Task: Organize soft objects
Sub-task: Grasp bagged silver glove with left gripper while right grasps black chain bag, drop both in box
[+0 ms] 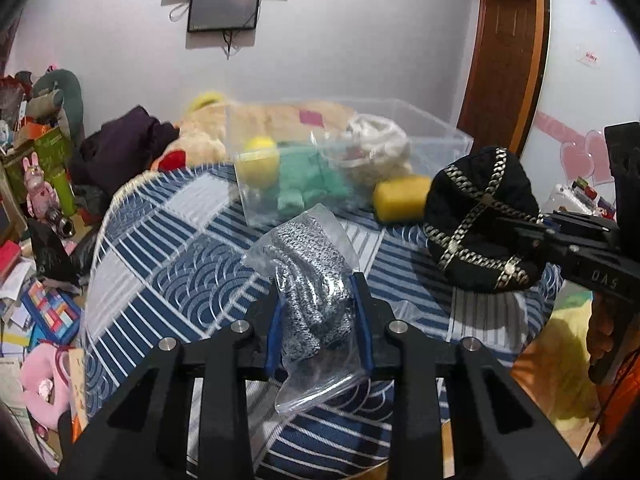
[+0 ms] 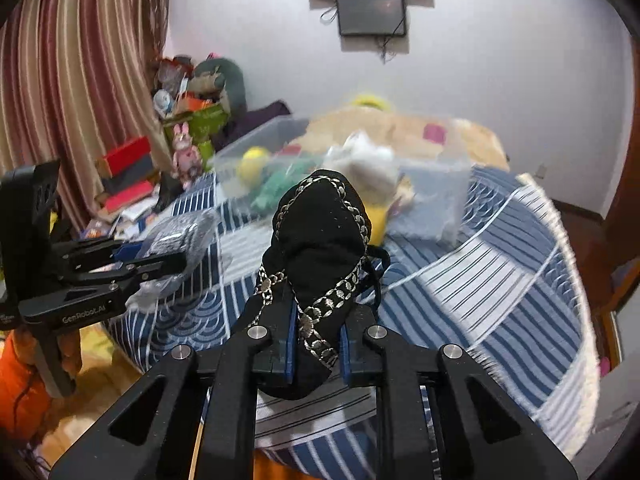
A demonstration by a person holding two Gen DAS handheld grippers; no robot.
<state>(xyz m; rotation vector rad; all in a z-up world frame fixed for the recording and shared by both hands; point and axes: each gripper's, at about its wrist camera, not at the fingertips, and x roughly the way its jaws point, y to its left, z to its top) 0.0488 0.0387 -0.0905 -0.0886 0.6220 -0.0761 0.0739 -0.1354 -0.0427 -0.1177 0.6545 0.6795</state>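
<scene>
on blue bedspread [image 1: 168, 264], left gripper [image 1: 318, 312] pinches bagged gloves [image 1: 308, 264] (right gripper [image 2: 318, 336] clamps black hat [image 2: 320, 232]).

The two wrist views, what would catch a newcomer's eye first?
Most striking is that both grippers are shut on soft things over the blue striped bedspread: the left gripper pinches a clear bag of grey knitwear, and the right gripper clamps a black hat with silver chain trim. Just behind them sits a clear plastic bin already holding a yellow ball, green cloth and something white and fluffy.
</scene>
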